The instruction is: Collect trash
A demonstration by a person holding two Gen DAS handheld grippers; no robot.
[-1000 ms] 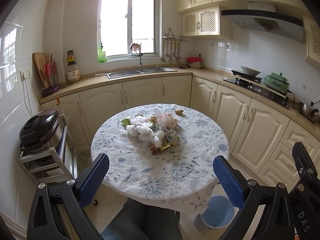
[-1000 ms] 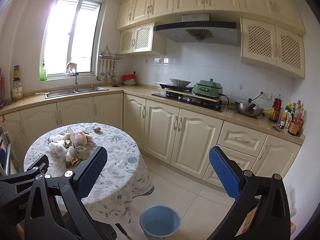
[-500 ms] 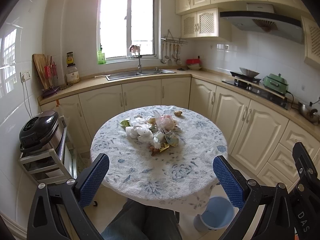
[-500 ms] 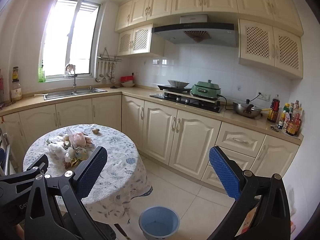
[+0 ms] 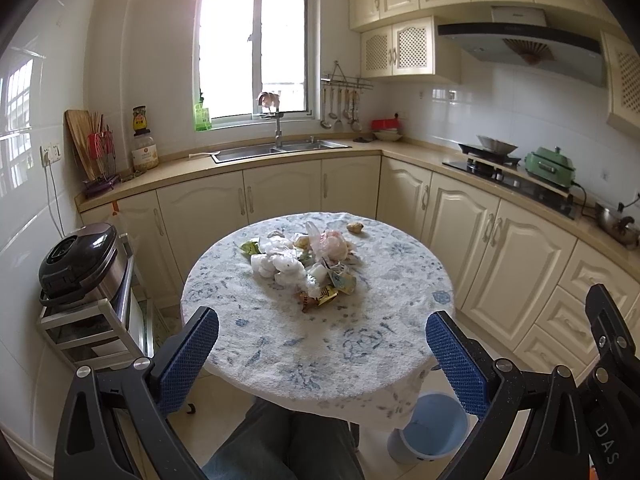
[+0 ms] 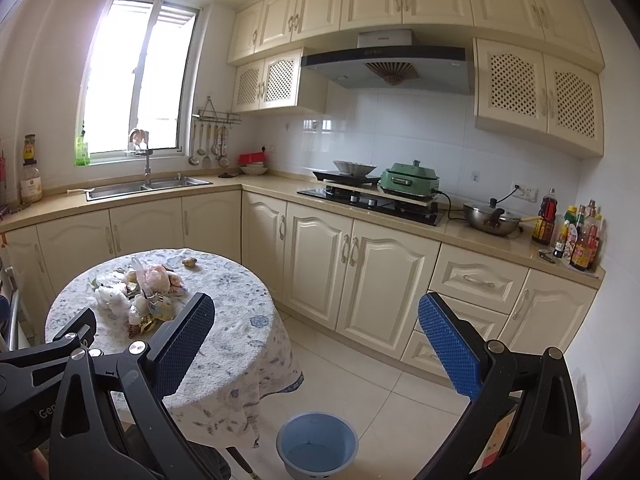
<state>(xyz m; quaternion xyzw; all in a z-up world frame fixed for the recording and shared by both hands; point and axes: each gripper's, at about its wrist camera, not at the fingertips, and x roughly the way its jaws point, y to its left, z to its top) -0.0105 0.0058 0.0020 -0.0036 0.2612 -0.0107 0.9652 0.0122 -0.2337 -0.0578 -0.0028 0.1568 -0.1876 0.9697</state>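
Observation:
A pile of trash (image 5: pixel 306 262), white crumpled tissues, a pink bag and snack wrappers, lies in the middle of a round table (image 5: pixel 360 344) with a blue-flowered cloth. The pile also shows in the right wrist view (image 6: pixel 138 294). One small brown scrap (image 5: pixel 355 227) lies apart at the table's far side. A light blue bin (image 6: pixel 317 446) stands on the floor by the table's right side, partly hidden under the cloth in the left wrist view (image 5: pixel 434 430). My left gripper (image 5: pixel 322 354) is open and empty, held back from the table's near edge. My right gripper (image 6: pixel 316 346) is open and empty, above the floor right of the table.
Cream cabinets and a counter run along the back and right walls, with a sink (image 5: pixel 276 150), a stove (image 6: pixel 372 200) and bottles (image 6: pixel 576 236). A metal rack with a dark cooker (image 5: pixel 82 264) stands left of the table. A person's legs (image 5: pixel 280 444) are under the near table edge.
Both views have tilted slightly upward, so the table and bin sit a little lower in the frames. Both grippers stay open and empty.

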